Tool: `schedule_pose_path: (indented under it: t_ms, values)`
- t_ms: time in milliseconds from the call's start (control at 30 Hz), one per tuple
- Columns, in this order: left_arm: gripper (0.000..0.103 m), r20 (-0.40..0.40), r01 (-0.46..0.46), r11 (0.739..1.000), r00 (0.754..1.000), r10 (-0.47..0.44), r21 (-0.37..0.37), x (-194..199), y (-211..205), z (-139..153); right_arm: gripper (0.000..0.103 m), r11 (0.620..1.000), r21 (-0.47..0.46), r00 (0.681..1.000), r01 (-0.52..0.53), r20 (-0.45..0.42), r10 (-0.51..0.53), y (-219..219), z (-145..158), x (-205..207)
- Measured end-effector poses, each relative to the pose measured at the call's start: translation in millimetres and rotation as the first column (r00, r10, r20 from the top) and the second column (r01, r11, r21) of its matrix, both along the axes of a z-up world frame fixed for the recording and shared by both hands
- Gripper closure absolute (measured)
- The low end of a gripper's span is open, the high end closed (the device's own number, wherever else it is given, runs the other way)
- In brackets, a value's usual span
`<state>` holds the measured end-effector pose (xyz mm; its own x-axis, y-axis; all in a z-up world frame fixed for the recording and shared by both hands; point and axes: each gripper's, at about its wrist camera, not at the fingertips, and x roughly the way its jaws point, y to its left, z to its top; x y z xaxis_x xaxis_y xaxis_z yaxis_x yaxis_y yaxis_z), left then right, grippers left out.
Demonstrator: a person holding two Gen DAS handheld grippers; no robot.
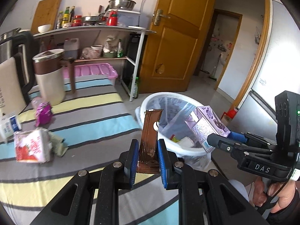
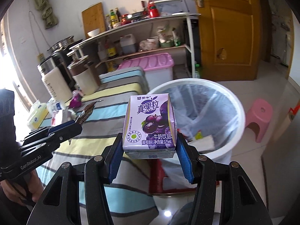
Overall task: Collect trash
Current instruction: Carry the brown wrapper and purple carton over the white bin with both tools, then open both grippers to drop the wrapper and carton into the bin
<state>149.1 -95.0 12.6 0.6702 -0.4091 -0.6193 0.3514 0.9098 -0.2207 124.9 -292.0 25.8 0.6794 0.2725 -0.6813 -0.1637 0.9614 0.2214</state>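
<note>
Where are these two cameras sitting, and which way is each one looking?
Left wrist view: sits on the left tongs, looking along them at the brown wrapper they grip; the person's right hand shows.
Right wrist view: sits on the right tongs, looking along them at the purple milk carton they grip; the left hand shows.
Both share the white bin, the striped cloth, the shelf and the door.

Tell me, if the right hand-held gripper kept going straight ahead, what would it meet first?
Most likely the white trash bin: the right hand-held gripper, clamped on the purple milk carton, points into its open mouth, though depth is unclear.
</note>
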Motion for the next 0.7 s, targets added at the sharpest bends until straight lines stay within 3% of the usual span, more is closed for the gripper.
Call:
schedule_pose_path:
  t_ms: [700]
  values:
    - [0.082,-0.066,0.116,0.993,0.991,-0.115,0.007,62.0,-72.2,-30.4,0.047,0.994,-0.033,0.991,0.106,-0.073,-0.108,-53.5,-33.3,33.4]
